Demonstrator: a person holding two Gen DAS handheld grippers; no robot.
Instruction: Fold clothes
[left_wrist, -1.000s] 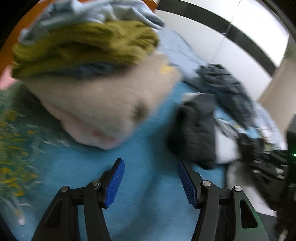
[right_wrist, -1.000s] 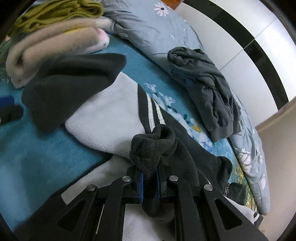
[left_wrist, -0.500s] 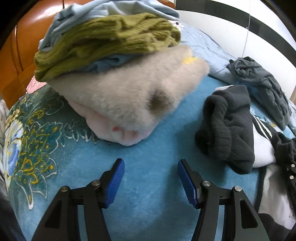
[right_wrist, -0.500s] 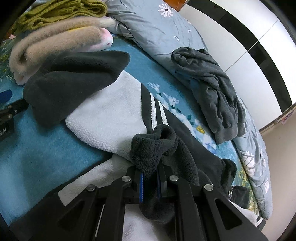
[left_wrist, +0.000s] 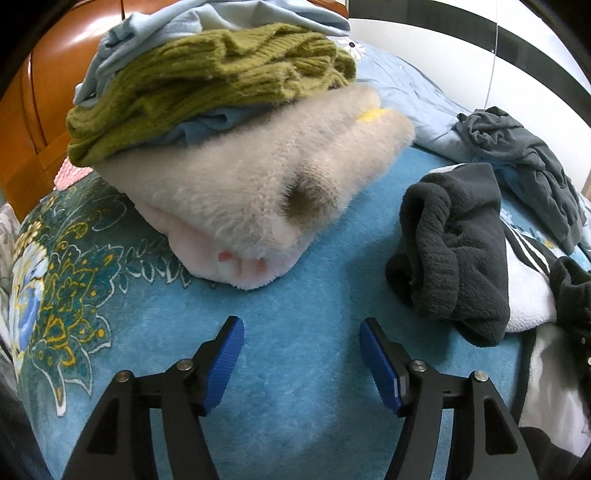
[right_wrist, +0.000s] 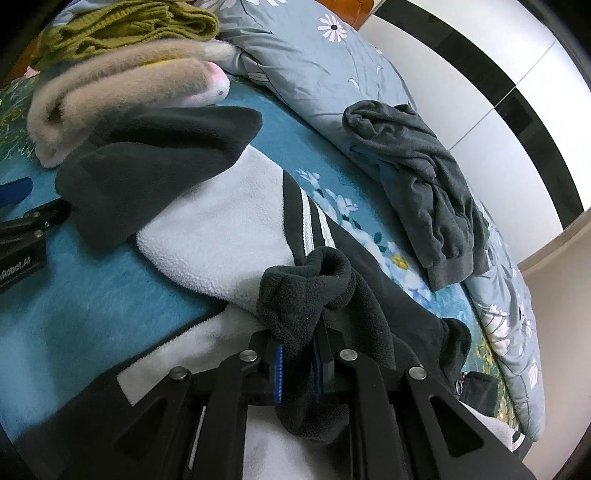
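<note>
A black-and-white fleece jacket (right_wrist: 221, 236) lies on the blue blanket (left_wrist: 295, 295), one dark sleeve (left_wrist: 454, 251) folded over its white body. My right gripper (right_wrist: 299, 343) pinches the jacket's other dark cuff (right_wrist: 306, 288); the fabric bunches above the blue pads, and the jaws are opening slightly. My left gripper (left_wrist: 300, 325) hovers over bare blanket left of the folded sleeve, its jaws opening with nothing between them. The left gripper's finger (right_wrist: 22, 221) also shows at the left edge of the right wrist view.
A stack of folded clothes (left_wrist: 258, 184), beige plush under an olive knit sweater (left_wrist: 221, 85), sits beyond the left gripper. A crumpled grey garment (right_wrist: 417, 177) lies on the flowered duvet (right_wrist: 314, 62). A wooden headboard (left_wrist: 55, 92) stands at the far left.
The left wrist view has swung and steadied, so the folded stack now sits centred and sharp, and the left jaws stand a little wider. The right gripper still holds the cuff in place.
</note>
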